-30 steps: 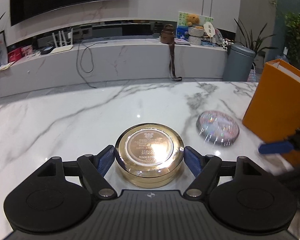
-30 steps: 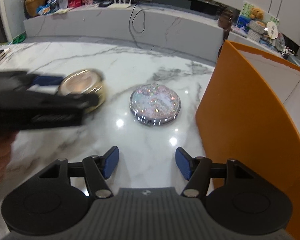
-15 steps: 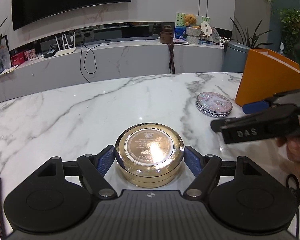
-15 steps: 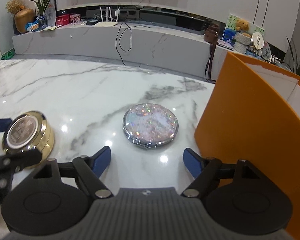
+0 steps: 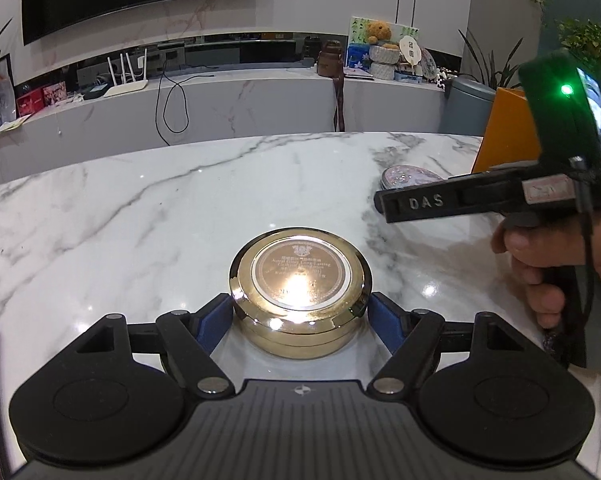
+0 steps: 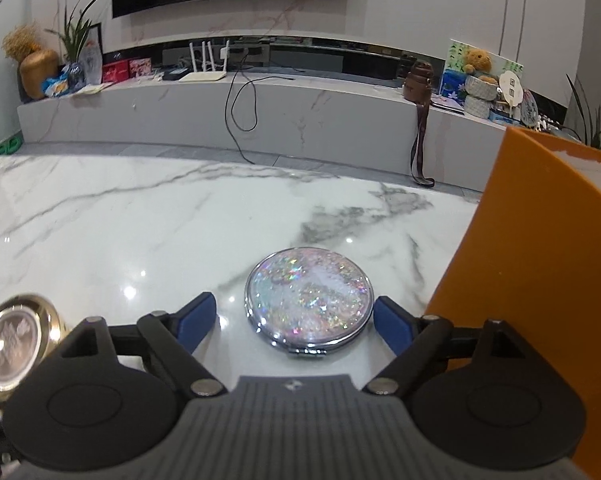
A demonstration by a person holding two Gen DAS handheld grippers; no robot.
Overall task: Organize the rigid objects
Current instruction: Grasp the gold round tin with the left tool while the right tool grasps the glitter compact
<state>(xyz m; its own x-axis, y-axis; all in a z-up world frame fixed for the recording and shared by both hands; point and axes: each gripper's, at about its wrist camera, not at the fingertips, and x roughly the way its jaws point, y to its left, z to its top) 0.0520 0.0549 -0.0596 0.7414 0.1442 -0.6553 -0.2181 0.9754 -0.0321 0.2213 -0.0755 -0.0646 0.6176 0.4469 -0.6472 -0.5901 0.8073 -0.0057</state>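
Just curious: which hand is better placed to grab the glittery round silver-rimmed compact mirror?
Right. The right gripper straddles the compact mirror, jaws opening, not touching it; the left gripper is busy, closed on the shiny gold round tin.

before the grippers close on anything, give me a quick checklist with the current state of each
1. gold tin sits between the left gripper pads: ok
2. left pads pressing on the tin: cannot tell
3. glitter compact between the right gripper pads: ok
4. right jaws opening, gaps either side of the compact: ok
5. orange box clear of the right finger: cannot tell
6. both items flat on the marble table: ok
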